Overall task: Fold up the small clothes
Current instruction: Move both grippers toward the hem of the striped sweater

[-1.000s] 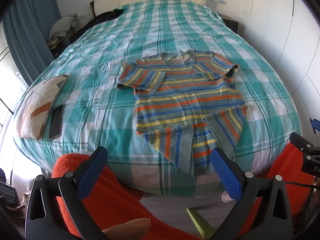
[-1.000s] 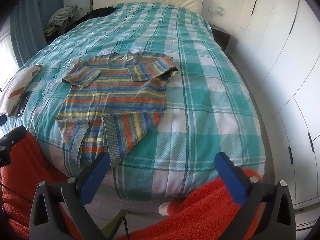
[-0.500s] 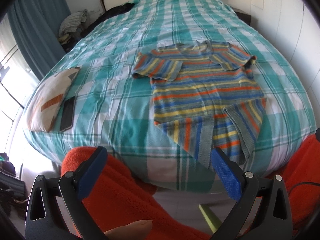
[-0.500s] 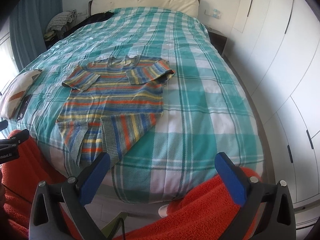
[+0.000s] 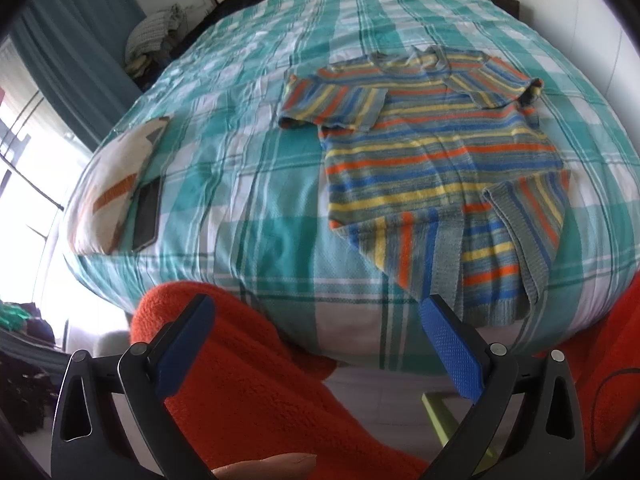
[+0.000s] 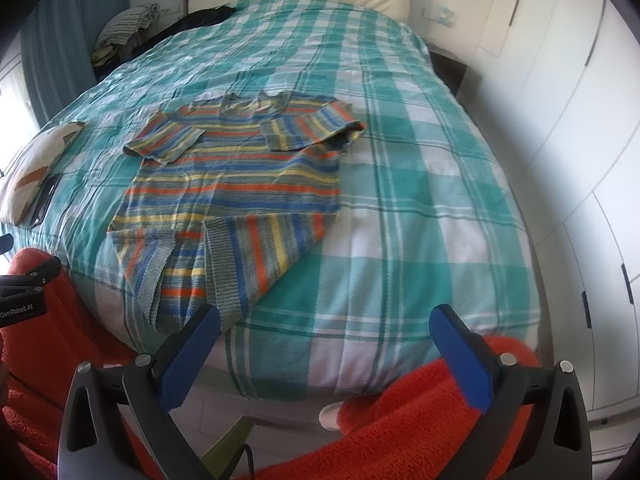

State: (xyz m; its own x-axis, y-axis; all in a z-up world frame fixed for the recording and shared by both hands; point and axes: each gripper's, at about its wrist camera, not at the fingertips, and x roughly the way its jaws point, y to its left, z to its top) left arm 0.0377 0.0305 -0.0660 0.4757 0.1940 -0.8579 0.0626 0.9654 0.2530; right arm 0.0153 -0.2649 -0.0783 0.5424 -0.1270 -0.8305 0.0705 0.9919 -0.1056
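Observation:
A small striped knit sweater (image 5: 436,152) in orange, blue, yellow and grey lies flat on the green plaid bed (image 5: 260,208), sleeves folded across the body, hem near the bed's front edge. It also shows in the right wrist view (image 6: 240,184). My left gripper (image 5: 316,312) is open and empty, held off the bed's front edge, left of the hem. My right gripper (image 6: 326,320) is open and empty, off the front edge, right of the hem. The left gripper's body (image 6: 24,292) shows at the right wrist view's left edge.
A white and orange pillow (image 5: 116,184) with a dark phone (image 5: 146,216) beside it lies at the bed's left edge. Clothes (image 6: 128,28) are piled at the far left corner. White wardrobe doors (image 6: 580,140) stand to the right. The person's orange fleece (image 5: 248,392) fills the foreground.
The left gripper has moved left and closer to the bed, so the sweater sits further right in its view. The right view has shifted slightly. Both grippers stay open.

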